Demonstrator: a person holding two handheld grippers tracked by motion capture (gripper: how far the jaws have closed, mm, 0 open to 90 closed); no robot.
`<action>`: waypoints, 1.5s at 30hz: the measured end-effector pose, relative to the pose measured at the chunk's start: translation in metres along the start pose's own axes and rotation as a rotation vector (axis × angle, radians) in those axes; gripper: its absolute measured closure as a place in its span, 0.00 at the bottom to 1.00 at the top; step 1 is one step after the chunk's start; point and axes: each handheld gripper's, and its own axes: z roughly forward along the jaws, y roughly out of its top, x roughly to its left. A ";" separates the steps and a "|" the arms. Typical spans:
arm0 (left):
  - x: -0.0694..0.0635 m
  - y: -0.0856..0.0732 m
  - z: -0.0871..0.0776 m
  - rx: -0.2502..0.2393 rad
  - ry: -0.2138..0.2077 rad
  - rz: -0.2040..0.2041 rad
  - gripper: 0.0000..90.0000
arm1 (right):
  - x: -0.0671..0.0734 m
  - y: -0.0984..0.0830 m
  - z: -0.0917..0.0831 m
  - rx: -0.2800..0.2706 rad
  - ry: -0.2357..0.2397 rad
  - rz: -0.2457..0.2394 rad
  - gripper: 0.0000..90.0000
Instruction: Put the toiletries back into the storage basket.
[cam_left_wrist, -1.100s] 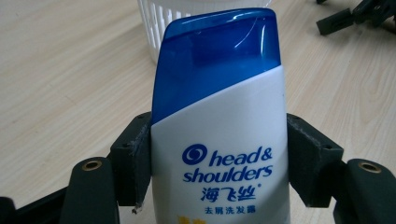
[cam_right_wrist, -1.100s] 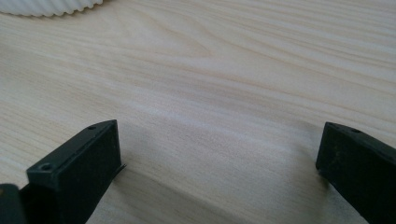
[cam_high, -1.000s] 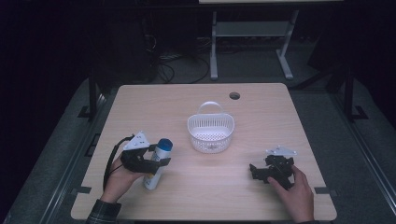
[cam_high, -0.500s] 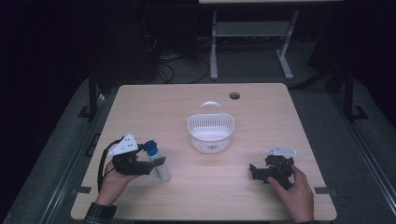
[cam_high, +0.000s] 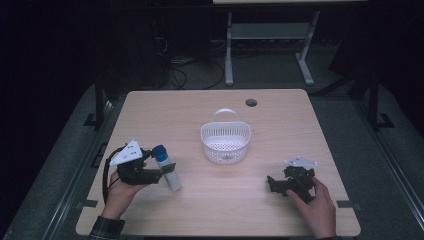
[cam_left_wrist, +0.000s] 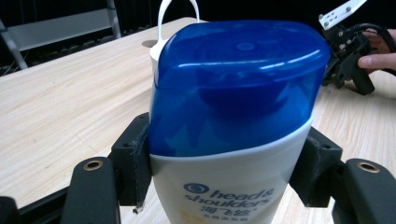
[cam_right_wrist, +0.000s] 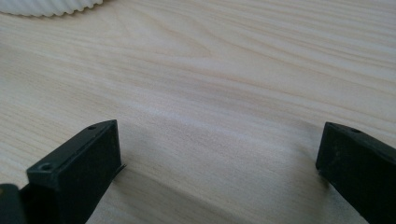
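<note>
A white shampoo bottle (cam_high: 169, 172) with a blue cap (cam_high: 159, 151) stands tilted at the table's left front. My left gripper (cam_high: 161, 173) is shut on it. In the left gripper view its two black pads (cam_left_wrist: 138, 161) press the white body just below the blue cap (cam_left_wrist: 238, 84) of the bottle (cam_left_wrist: 224, 186). My right gripper (cam_high: 272, 184) rests on the table at the right front in a person's hand, jaws pointing left. In the right gripper view my right gripper (cam_right_wrist: 219, 163) is open over bare wood.
A white slotted basket (cam_high: 225, 141) with an upright handle sits at the table's middle; its handle (cam_left_wrist: 177, 9) rises behind the bottle and its rim (cam_right_wrist: 51, 7) lies ahead of the right jaws. A cable hole (cam_high: 251, 102) sits near the far edge.
The left gripper has shifted a little to the left and the bottle has swung, its cap going left and its base right. The right gripper has stayed put.
</note>
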 end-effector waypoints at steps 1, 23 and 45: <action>0.000 0.001 0.000 -0.003 0.001 -0.001 0.37 | 0.000 0.000 0.000 0.000 0.000 0.000 0.00; 0.013 0.040 0.007 -0.042 -0.006 0.014 0.37 | 0.000 0.000 0.000 0.000 0.000 0.000 0.00; 0.018 0.077 0.030 -0.077 -0.029 0.052 0.37 | 0.000 0.000 0.000 -0.001 0.000 0.000 0.00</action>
